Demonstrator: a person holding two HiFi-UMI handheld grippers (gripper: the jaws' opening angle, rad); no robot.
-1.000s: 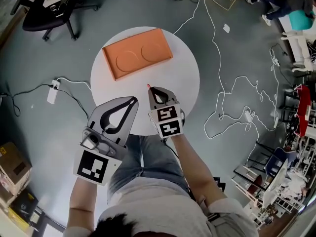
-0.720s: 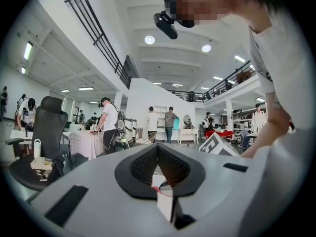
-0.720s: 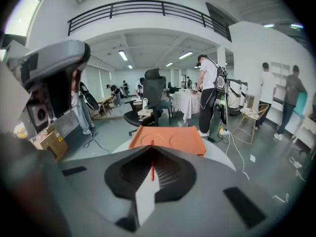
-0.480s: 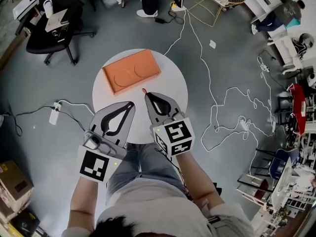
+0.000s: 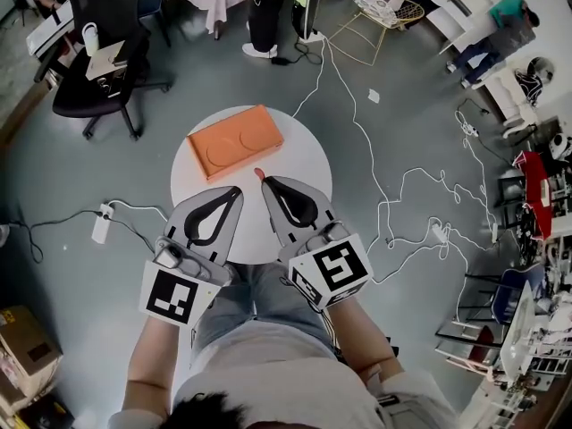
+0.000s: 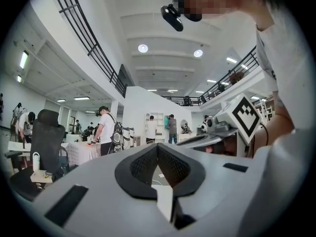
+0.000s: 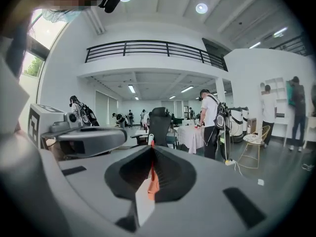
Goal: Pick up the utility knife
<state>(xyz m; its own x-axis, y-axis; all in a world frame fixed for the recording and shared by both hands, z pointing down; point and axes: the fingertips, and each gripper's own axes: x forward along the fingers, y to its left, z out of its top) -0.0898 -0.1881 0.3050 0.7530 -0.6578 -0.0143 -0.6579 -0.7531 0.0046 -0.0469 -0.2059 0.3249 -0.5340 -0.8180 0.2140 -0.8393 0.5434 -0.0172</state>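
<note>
In the head view, my right gripper [image 5: 266, 182] is held up above the round white table [image 5: 304, 155], shut on the utility knife. Only the knife's reddish tip [image 5: 259, 173] pokes out past the jaw ends. In the right gripper view the knife [image 7: 152, 179] is an orange sliver pinched upright between the shut jaws of the right gripper [image 7: 151, 147]. My left gripper [image 5: 234, 190] hovers beside it, over the table's near edge. The left gripper [image 6: 158, 144] is shut with nothing between its pads. Both gripper views look level across the room, not at the table.
An orange tray [image 5: 235, 141] with two round hollows lies on the far side of the table. White cables [image 5: 393, 195] run over the grey floor to the right, a power strip [image 5: 100, 225] lies at left. A black office chair [image 5: 98, 52] and people stand farther off.
Both grippers have risen toward the camera, the right one with the knife. The table and tray now look smaller and farther below. More of the room's far side shows.
</note>
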